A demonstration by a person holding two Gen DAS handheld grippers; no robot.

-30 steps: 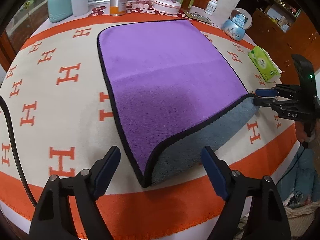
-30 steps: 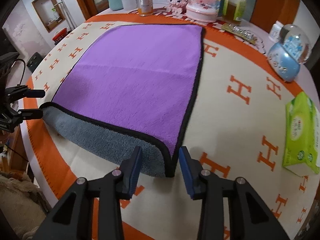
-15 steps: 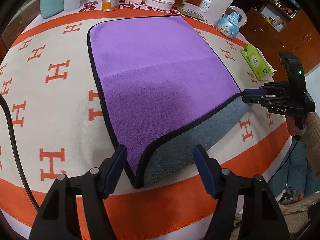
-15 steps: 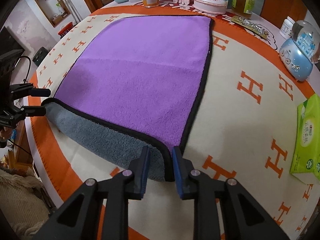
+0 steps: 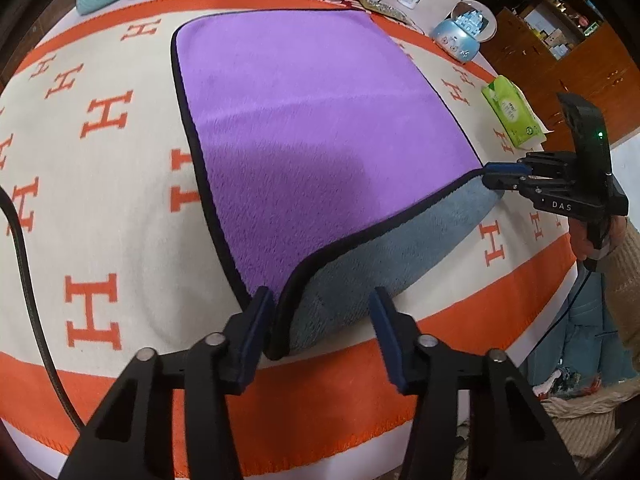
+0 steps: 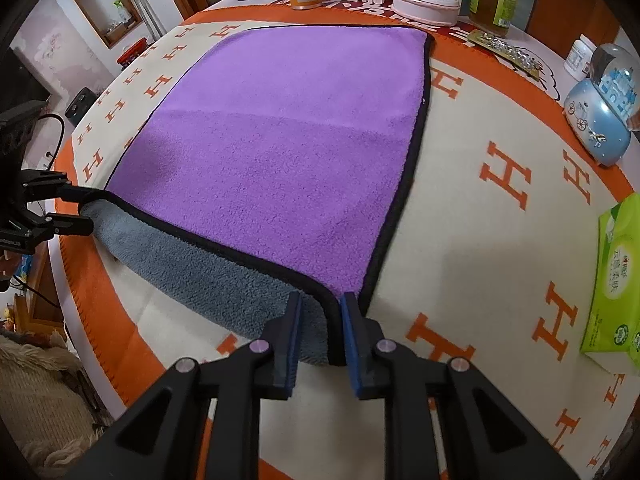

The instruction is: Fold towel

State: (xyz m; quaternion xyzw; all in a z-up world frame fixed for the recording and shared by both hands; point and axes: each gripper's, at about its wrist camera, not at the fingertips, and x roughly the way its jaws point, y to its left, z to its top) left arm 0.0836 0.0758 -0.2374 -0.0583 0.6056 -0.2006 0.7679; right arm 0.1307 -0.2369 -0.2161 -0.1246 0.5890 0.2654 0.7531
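- Round tabletop under a cream cloth with orange letter H marks and an orange border; it carries everything listed below.
- Purple plush towel with black edging and a grey underside lies flat across the middle of the tabletop. Its near edge is turned over, so a grey strip shows along the side closest to both cameras.
- Left tongs, black arms with blue pads, sit at the towel's near left corner. The jaws stand wide apart, astride the turned corner; one pad is just beside the black edging, the other is clear of the cloth. Nothing is gripped.
- Right tongs, same build, sit at the towel's near right corner. The jaws are narrowed to a small gap with the folded corner between the pads; whether the pads actually press the cloth cannot be told.
- Green tissue pack lies on the tabletop well to the right of the towel.
- Blue snow globe stands beyond the towel's far right corner.
- Bottles, a can and a pink round box stand in a row past the towel's far edge.
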